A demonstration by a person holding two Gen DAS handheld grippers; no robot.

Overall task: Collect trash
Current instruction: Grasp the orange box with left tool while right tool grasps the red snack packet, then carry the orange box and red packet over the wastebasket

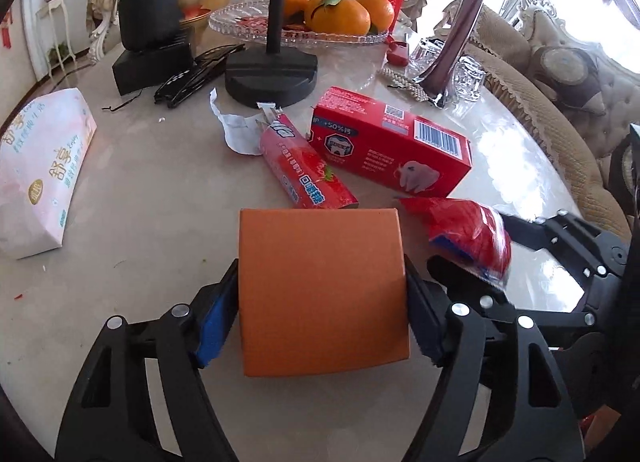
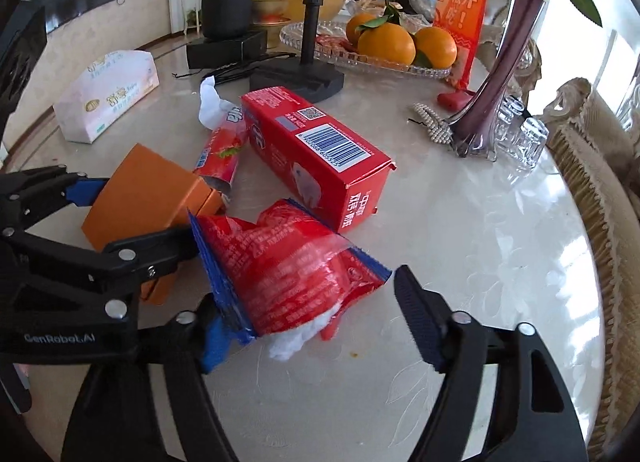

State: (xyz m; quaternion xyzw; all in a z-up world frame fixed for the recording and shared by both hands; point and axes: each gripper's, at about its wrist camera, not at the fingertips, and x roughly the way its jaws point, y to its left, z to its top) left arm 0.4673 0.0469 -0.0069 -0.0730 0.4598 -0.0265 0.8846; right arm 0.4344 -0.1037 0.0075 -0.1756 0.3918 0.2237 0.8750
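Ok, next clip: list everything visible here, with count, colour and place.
orange box: 1, orange, between the left fingers
red wrapper: 1, red and blue, between the right fingers, white wad at its mouth
red carton: 1, red, table centre
candy tube: 1, red, left of the carton
paper scrap: 1, white, by the stand base
tissue pack: 1, white, table's left edge
oranges: several, orange, on the glass tray
vase: 1, purple, right
stand: 1, black, centre back
left hand-held gripper: shut on the box
right hand-held gripper: open around the wrapper
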